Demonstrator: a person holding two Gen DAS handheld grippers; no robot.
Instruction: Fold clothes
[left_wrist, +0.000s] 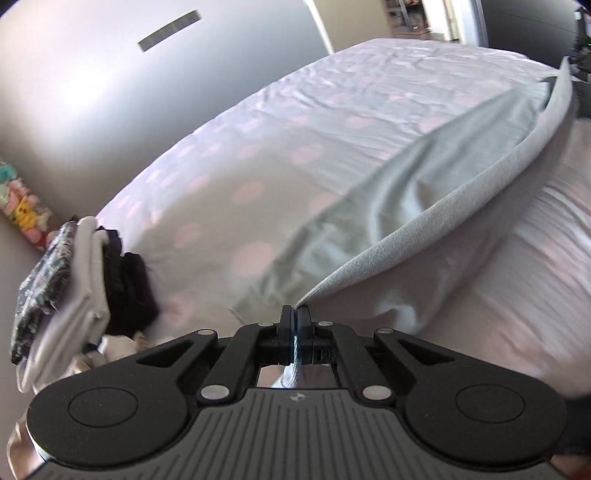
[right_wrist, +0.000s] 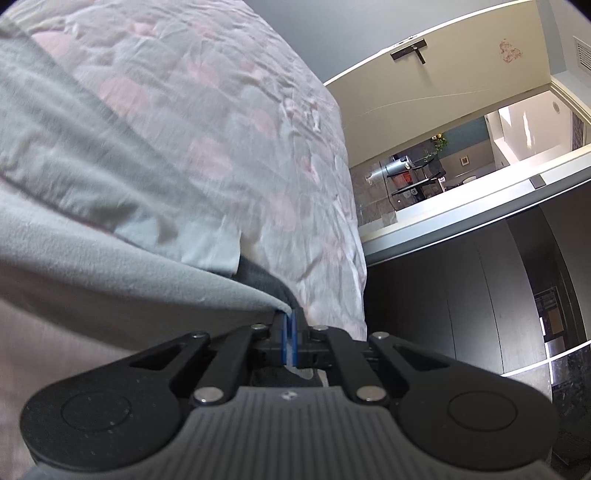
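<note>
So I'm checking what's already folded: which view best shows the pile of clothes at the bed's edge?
Left wrist view: the pile of clothes sits at its left, dark and pale garments stacked. The right wrist view doesn't show it.

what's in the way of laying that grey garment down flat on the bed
Nothing visible on the stretch of bed beneath the grey garment. Both grippers, left and right, are shut on its edge. The only other things on the bed are a pile of clothes at its left edge, well aside.
</note>
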